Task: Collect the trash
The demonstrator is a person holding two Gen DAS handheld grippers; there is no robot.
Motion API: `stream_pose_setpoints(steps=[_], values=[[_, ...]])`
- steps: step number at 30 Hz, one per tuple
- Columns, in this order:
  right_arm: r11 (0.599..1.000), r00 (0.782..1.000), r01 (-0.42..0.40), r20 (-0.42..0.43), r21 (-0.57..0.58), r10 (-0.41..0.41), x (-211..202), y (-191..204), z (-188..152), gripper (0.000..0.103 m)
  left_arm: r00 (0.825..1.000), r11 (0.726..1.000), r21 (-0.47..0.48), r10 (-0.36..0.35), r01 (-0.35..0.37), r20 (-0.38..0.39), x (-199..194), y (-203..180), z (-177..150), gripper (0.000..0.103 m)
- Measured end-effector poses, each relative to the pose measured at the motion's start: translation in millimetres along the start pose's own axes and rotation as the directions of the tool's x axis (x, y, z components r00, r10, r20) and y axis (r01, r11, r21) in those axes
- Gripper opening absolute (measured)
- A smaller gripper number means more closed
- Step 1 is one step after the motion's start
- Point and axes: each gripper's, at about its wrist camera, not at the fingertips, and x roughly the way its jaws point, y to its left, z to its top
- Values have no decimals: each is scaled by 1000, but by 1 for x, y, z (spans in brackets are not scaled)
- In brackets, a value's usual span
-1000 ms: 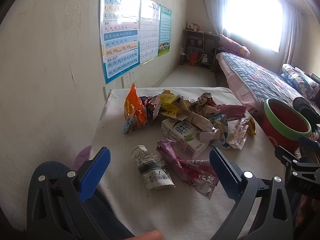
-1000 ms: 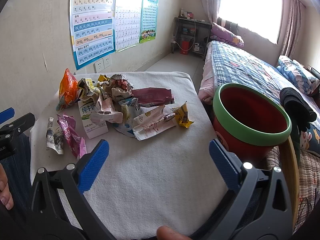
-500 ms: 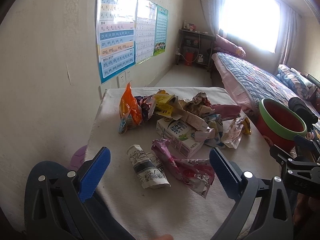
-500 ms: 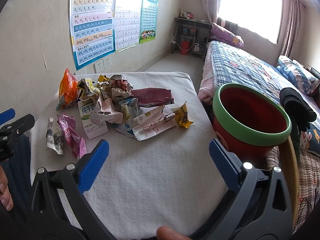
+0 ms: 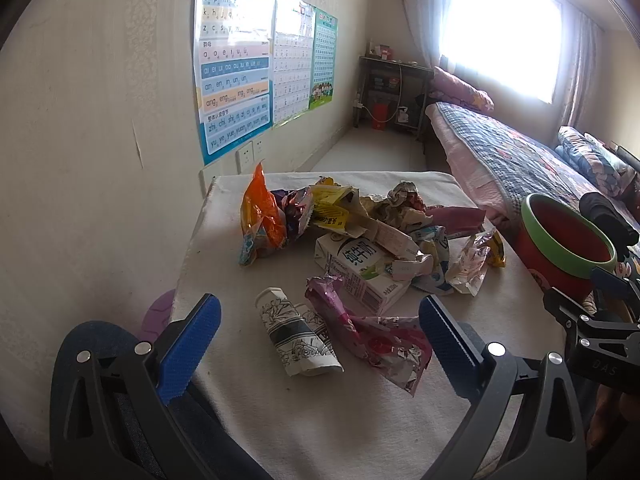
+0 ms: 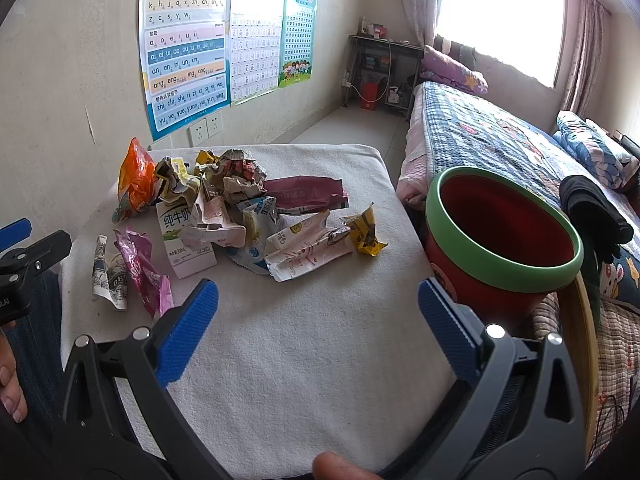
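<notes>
both the left gripper (image 5: 318, 342) and right gripper (image 6: 318, 326) hover spread wide, empty, above the table (image 6: 300, 344).

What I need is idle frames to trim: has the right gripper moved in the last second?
No. In its own view the bin and the poster sit exactly where they did, so the right gripper has held still.

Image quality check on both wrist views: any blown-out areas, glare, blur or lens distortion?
Left wrist view: the window is blown out white, glare washes over the wall posters, and the fisheye bends the walls; the trash pile is sharp. Right wrist view: the window is again overexposed, the corners are dark, and the bucket is clear.
</notes>
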Motion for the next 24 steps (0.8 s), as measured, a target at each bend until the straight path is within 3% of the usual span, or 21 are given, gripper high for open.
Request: stream_pose_setpoints(steps=[24], values=[[1000, 1000, 1, 3, 0, -1, -1, -1, 0, 98, 1000, 1000, 9, -3, 3, -9, 1, -1, -1, 95]])
